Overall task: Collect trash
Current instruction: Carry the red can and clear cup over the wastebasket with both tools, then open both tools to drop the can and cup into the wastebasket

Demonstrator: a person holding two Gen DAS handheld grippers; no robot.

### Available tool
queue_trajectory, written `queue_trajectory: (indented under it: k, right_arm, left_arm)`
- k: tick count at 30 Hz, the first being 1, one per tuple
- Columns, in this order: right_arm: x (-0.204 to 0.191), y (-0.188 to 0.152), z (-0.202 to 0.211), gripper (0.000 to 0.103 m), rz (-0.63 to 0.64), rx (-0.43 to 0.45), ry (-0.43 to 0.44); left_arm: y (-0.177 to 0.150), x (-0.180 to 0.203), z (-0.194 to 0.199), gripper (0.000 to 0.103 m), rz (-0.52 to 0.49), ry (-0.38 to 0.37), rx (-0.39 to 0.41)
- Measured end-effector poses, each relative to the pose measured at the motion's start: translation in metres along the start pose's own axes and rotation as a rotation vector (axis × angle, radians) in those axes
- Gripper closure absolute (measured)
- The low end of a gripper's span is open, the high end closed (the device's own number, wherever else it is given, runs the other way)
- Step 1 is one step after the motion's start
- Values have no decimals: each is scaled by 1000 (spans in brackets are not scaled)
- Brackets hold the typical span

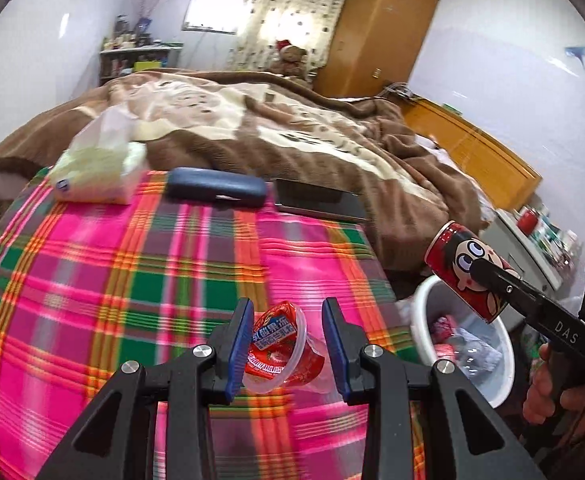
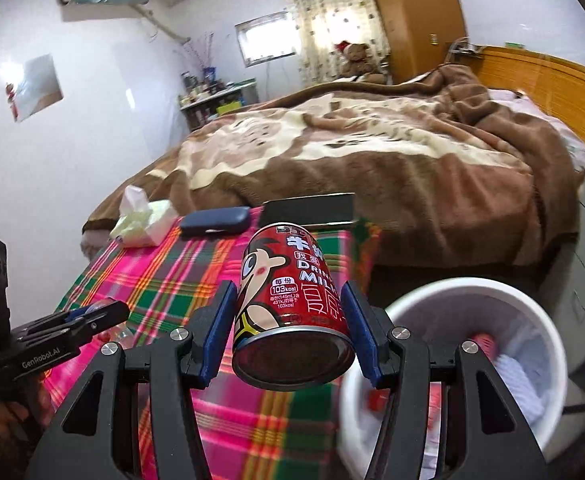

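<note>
While the right tongs (image 2: 290, 334) gripped the red milk can (image 2: 292, 312) between their blue pads, the can hung tilted above the edge of the plaid worktop (image 1: 132, 280), with the white trash bin (image 2: 472, 292) below and to the right of them. The left tongs (image 1: 286, 350) stood open around the red jelly cup (image 1: 280, 354), which lay on its side on the cloth; their left pad seemed to touch the cup, the other stayed apart.

I judged two risks. If the right tongs opened now, the can was not yet fully over the bin and could strike the rim or fall beside it. If the left tongs closed hard, the thin plastic cup could crush or squirt out forward, toward the blue case (image 1: 216, 190) beyond them.
</note>
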State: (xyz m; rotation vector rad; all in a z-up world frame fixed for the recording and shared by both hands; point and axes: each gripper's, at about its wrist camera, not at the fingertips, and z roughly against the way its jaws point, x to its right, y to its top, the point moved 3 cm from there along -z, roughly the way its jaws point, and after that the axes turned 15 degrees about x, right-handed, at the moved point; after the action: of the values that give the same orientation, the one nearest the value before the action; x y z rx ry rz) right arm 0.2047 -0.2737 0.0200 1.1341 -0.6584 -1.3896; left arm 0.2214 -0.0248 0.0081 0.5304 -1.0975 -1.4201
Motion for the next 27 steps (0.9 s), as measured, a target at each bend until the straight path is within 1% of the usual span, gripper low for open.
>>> queue_trajectory:
  k: [9, 13, 16, 23, 25, 27]
  right_arm:
    - [51, 5, 38, 48, -27, 34, -115]
    - [73, 1, 47, 47, -46, 31, -163]
    - [89, -3, 52, 47, -59, 23, -192]
    - [121, -12, 58, 47, -81, -5, -253]
    - [127, -16, 55, 47, -81, -28, -264]
    - [133, -20, 51, 47, -83, -50, -274]
  left_arm:
    - [-7, 84, -12, 67, -75, -129, -27]
    - [-13, 114, -20, 67, -106, -167, -42]
    - [-19, 137, -24, 67, -148, -182, -48]
    - [-39, 177, -45, 67, -181, -218, -102]
    - [-46, 187, -51, 67, -189, -227, -117]
    - [-52, 194, -56, 67, -208, -221, -127]
